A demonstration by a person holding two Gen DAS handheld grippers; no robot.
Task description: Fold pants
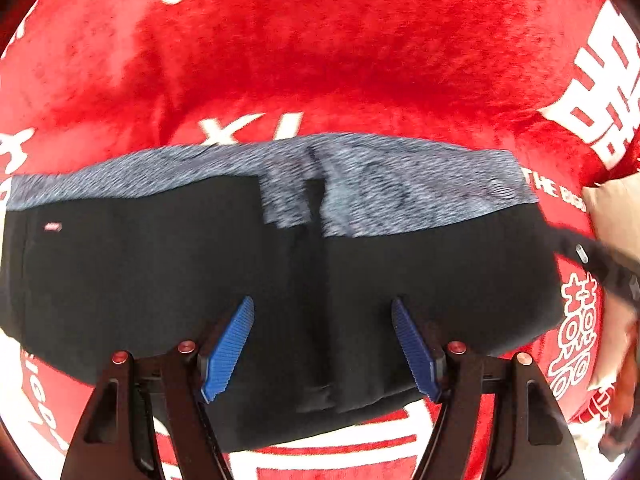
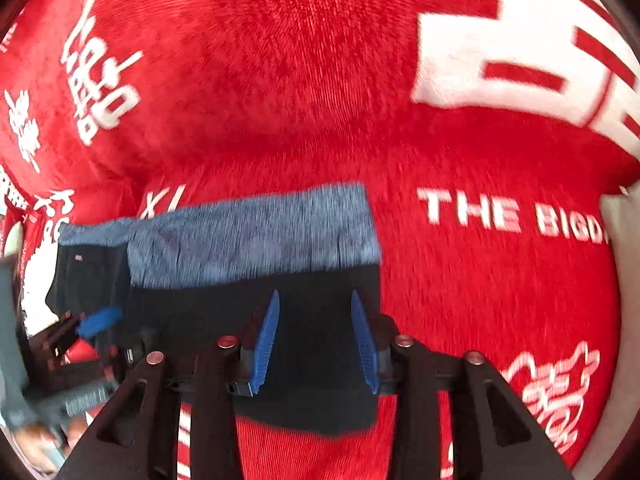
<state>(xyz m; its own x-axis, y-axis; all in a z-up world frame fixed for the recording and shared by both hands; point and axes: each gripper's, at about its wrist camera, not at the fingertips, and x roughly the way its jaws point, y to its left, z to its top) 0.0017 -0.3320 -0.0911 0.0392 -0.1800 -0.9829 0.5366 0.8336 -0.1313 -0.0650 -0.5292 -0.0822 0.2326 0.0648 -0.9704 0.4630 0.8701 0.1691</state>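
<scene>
The pants (image 1: pixel 160 264) are black with a grey-blue heathered band along the far edge, and lie folded flat in a wide rectangle on a red blanket (image 1: pixel 320 60). My left gripper (image 1: pixel 322 304) is open, its blue fingertips above the near middle of the pants, holding nothing. In the right wrist view the pants (image 2: pixel 248 240) lie at centre left. My right gripper (image 2: pixel 314 298) is open above their near right corner, empty. The left gripper's blue finger (image 2: pixel 100 320) shows at the left edge there.
The red plush blanket (image 2: pixel 480 300) with white lettering covers the whole surface. A beige object (image 1: pixel 612 216) lies at the right edge in the left wrist view. The right tool's black arm (image 1: pixel 592 260) crosses there too.
</scene>
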